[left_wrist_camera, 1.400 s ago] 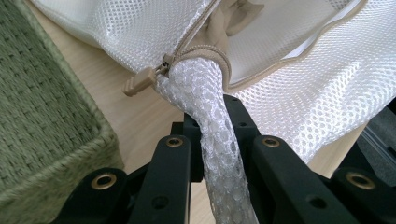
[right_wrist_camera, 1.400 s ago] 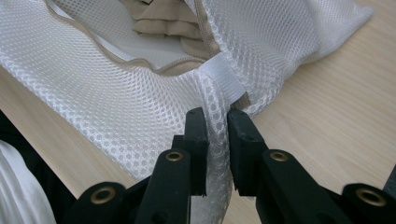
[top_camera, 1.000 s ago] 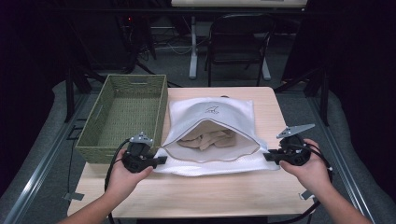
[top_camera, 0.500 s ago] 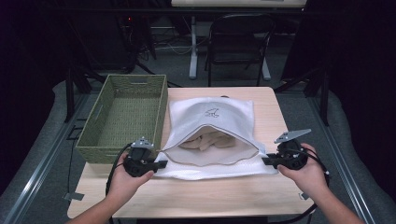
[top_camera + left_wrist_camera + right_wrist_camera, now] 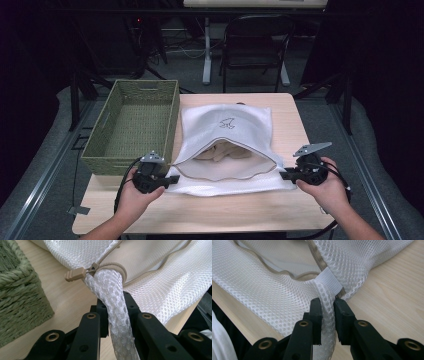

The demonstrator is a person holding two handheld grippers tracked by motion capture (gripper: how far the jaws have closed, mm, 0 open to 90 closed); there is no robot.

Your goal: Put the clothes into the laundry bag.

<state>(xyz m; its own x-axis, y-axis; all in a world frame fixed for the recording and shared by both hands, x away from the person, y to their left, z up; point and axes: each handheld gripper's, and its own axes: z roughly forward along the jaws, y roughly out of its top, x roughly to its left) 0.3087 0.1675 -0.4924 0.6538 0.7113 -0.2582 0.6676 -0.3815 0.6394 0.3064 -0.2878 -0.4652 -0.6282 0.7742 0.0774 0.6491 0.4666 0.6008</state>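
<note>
- The light wooden tabletop [image 5: 240, 215] held everything. The white mesh zip bag [image 5: 227, 132] lay in the middle of it, with its near edge close to the front of the tabletop. A hard pull toward the person could have dragged the bag off that edge.
- The green woven basket [image 5: 131, 122] stood just beside the bag on its left. If the left corner swung out, it could have bumped the basket wall.
- The bag's mouth gaped wide, and beige cloth [image 5: 225, 150] showed inside. If the two corners were lifted or tipped, I think the cloth could have slid out.
- The left gripper [image 5: 115, 315] had its jaws closed on a bunched strip of mesh at the bag's left corner. The thin net could have stretched or torn under a big tug.
- The right gripper [image 5: 327, 307] had its jaws pinched on only a small fold at the right corner, under the white band [image 5: 329, 280]. That small bite could have slipped free.
- The tan zip pull [image 5: 76, 273] sat just past the left jaws. It could have snagged on them.
</note>
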